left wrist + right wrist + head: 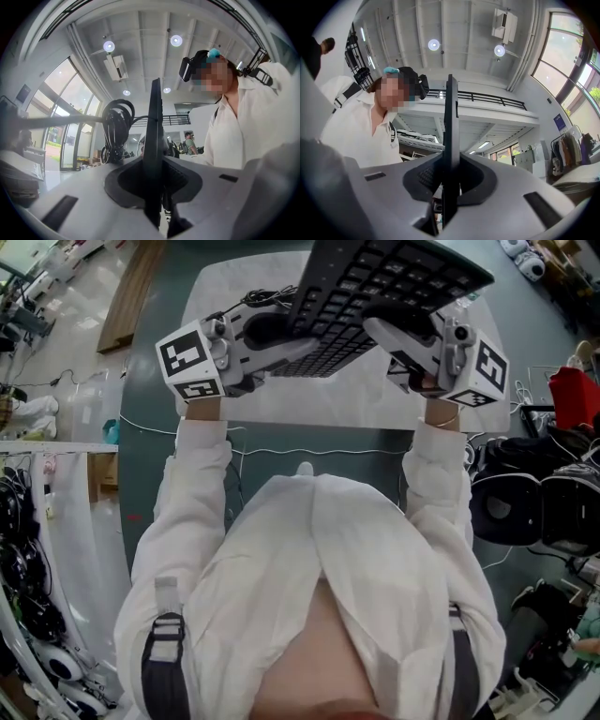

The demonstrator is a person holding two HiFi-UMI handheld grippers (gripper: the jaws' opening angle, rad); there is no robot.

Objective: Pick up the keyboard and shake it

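Claws: left gripper (292, 341) and right gripper (389, 326) each pinch the keyboard (380, 285), pads pressed on its top and underside. Each gripper view shows the slab edge-on, filling the gap between the jaws (left gripper (153, 183), right gripper (450, 182)).
Table: white top (309, 405) lies under both claws, apart from the load.
Keyboard: black and lifted clear of the table, with its key face toward the head camera. It is tilted and skewed.
Key relation: the keyboard juts forward from the claws, away from the person. Its long axis runs roughly across from one claw to the other, with grips on the near edge. Neither hand is nearer, so a shake would need both wrists moving together.
Cable: dark coil (117, 123) just left of the slab, a lead seemingly running to it. Judged likely to swing.
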